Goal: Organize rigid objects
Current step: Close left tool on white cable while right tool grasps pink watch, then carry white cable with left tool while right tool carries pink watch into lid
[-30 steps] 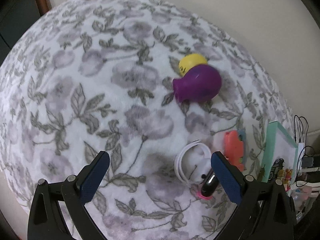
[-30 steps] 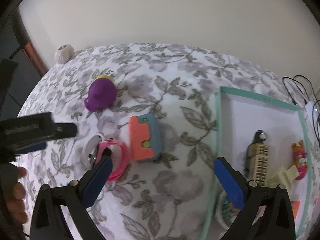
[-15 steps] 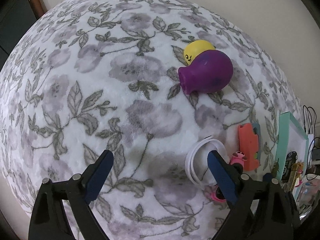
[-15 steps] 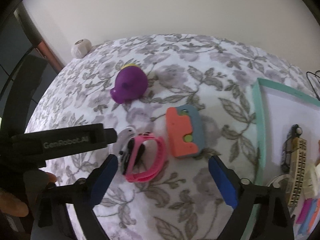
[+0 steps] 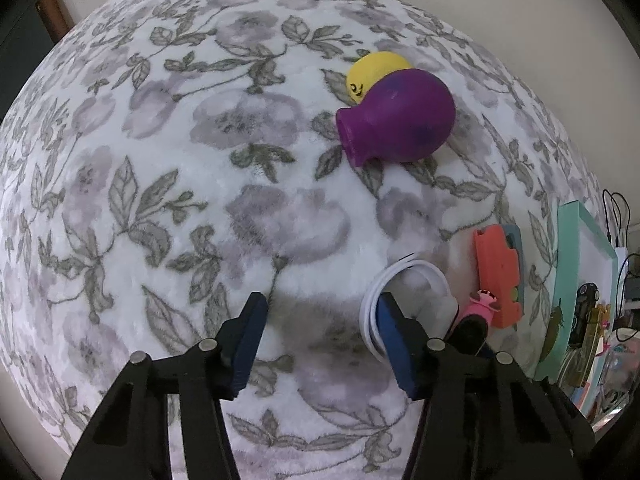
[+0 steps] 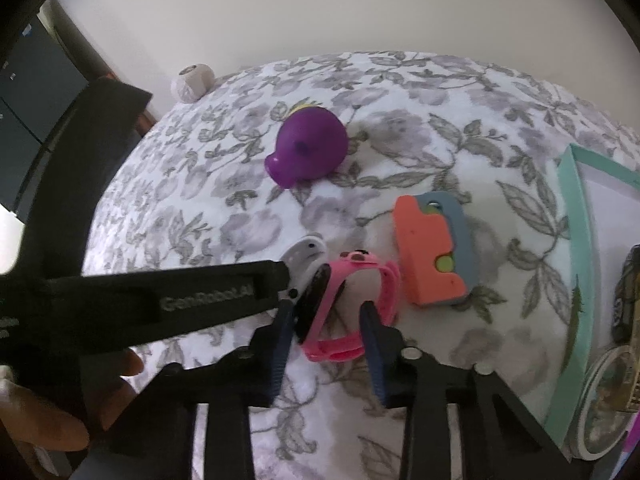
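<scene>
left gripper (image 5: 320,332): fingers closing, right one inside white watch (image 5: 404,296), lower right | right gripper (image 6: 326,320): fingers closing around pink watch (image 6: 352,304), lower centre, on flowered bed (image 6: 400,120)

pink watch (image 6: 352,308) and white band (image 5: 404,280) lie touching on floral cover (image 5: 200,160).

- Your cloth (image 5: 168,168) is white with grey-lilac flowers and grey-green leaves.
- The vase-shaped toy (image 5: 396,120) is purple; the ball (image 5: 376,70) behind it is yellow with a small black face.
- The block (image 6: 432,248) you see is orange over slate blue, with a lime dot.
- One watch (image 6: 352,304) is pink with a black face; the band (image 5: 400,280) beside it is white.
- The tray rim (image 6: 576,216) is mint green.
- Both your tools have black bodies and blue pads (image 5: 248,340).
</scene>
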The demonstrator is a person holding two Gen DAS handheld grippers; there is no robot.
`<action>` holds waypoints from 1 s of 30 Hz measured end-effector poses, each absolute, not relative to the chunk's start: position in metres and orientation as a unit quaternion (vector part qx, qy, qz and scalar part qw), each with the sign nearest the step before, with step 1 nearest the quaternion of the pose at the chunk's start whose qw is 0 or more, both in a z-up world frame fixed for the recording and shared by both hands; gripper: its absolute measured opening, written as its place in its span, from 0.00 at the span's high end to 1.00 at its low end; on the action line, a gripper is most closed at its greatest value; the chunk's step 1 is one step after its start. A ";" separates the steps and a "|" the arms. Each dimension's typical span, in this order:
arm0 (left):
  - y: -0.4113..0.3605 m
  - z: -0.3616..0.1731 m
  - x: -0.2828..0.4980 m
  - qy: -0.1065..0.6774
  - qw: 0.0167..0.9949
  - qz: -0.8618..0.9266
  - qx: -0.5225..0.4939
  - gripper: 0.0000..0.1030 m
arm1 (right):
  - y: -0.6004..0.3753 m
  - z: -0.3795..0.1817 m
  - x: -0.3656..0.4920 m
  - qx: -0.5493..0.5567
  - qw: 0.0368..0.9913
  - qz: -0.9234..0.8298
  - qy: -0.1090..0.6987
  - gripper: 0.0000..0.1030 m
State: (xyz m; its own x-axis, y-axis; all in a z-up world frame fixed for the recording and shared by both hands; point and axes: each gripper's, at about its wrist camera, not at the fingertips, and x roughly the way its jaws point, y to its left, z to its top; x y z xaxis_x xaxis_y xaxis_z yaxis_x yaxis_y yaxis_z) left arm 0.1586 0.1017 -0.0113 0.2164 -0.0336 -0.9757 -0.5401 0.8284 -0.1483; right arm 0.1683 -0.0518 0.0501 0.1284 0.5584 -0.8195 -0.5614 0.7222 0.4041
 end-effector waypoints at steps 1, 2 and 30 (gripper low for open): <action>0.100 -0.012 0.159 0.602 0.744 0.168 -0.237 0.49 | -0.051 0.050 0.168 0.000 0.750 0.375 0.545 0.76; 0.099 -0.012 0.160 0.601 0.745 0.167 -0.236 0.52 | -0.051 0.050 0.167 0.002 0.748 0.378 0.545 0.78; 0.058 0.002 0.183 0.578 0.777 0.145 -0.202 0.94 | -0.090 0.067 0.187 0.040 0.760 0.354 0.544 0.83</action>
State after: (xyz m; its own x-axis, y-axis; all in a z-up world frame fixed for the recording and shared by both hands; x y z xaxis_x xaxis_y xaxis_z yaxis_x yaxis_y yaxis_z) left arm 0.1829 0.0575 0.0022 0.2888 -0.0076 -0.9574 -0.4586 0.8767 -0.1453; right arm 0.1867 -0.0905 0.0673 0.1587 0.5810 -0.7983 -0.4944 0.7466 0.4451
